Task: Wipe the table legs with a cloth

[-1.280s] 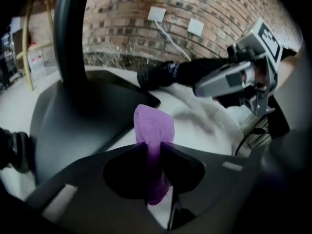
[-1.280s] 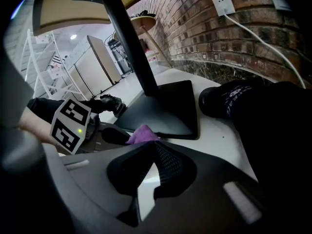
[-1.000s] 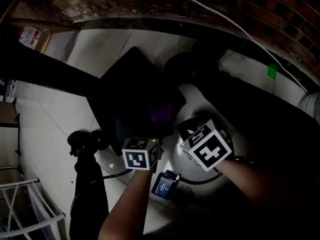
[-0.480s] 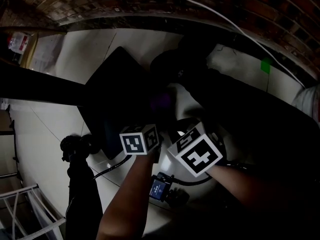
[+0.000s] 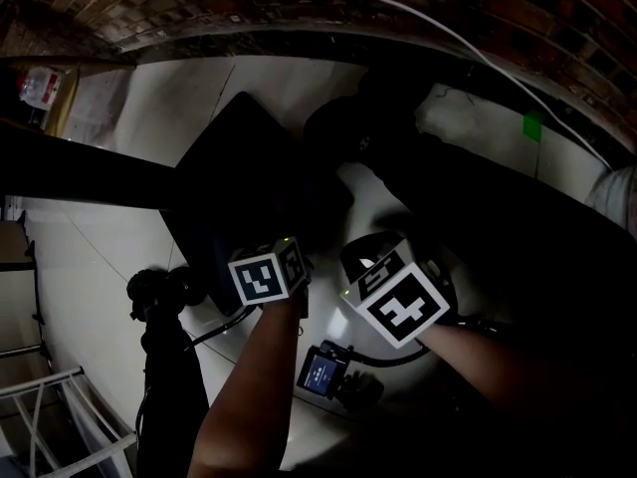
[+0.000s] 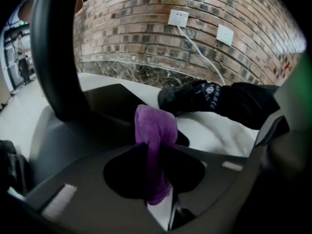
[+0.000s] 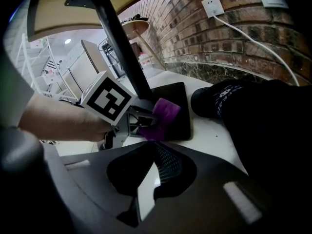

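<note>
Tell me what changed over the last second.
The left tool moved forward, away from the person, toward the table leg's dark base plate. The purple cloth no longer shows in the head view. Unchanged: the left tool stays shut on the cloth, and the right tool remains close beside it, holding nothing.

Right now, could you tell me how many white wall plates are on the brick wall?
2. One wall plate has a white cable running from it; the other plate sits to its right, slightly lower. Others may be out of view.
</note>
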A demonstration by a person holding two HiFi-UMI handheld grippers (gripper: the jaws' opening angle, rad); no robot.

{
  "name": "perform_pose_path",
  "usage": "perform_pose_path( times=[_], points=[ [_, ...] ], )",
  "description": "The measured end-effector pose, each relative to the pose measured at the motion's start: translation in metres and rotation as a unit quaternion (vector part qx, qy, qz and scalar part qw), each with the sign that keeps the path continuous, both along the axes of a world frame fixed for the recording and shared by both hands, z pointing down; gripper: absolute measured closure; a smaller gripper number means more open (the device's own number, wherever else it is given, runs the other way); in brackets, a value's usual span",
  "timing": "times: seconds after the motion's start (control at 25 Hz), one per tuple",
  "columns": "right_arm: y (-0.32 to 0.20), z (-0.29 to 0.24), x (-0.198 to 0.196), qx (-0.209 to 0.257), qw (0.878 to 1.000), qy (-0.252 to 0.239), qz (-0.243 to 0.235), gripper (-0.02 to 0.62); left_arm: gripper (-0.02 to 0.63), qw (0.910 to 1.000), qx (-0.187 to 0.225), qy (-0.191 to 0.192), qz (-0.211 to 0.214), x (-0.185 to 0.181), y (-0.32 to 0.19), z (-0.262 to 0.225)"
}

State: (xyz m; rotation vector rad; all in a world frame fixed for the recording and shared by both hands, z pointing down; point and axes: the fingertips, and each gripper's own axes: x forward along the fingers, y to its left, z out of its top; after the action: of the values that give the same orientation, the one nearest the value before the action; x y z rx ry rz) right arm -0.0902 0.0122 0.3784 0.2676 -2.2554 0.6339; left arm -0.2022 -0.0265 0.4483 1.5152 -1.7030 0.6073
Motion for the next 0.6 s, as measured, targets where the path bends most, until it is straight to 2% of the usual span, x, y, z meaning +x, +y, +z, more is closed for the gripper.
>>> perform_pose_path(
  times=[0.2, 0.4, 0.52, 0.6],
  points=[
    [0.002, 0.0, -0.001, -0.002, 1.0, 0.001, -0.002, 0.594, 0.514, 0.9982, -0.009, -0.045, -0.04, -0.054, 0.002, -0.017],
    [0.0, 0.001, -0.001, 0.001, 1.0, 0.0, -0.001, 0.593, 0.512, 0.992, -0.025, -0.099, -0.073, -0.097, 0.005, -0.031],
    [0.001, 0.001, -0.001, -0.002, 1.0, -0.002, -0.002, 0.593, 0.512, 0.9915, -0.027, -0.108, -0.068, -0.098, 0.007, -0.03],
    [0.002, 0.001, 0.0, -0.003, 1.0, -0.002, -0.004, 0.593, 0.512, 0.9921, -0.035, -0.11, -0.048, -0.087, 0.007, -0.027]
  ],
)
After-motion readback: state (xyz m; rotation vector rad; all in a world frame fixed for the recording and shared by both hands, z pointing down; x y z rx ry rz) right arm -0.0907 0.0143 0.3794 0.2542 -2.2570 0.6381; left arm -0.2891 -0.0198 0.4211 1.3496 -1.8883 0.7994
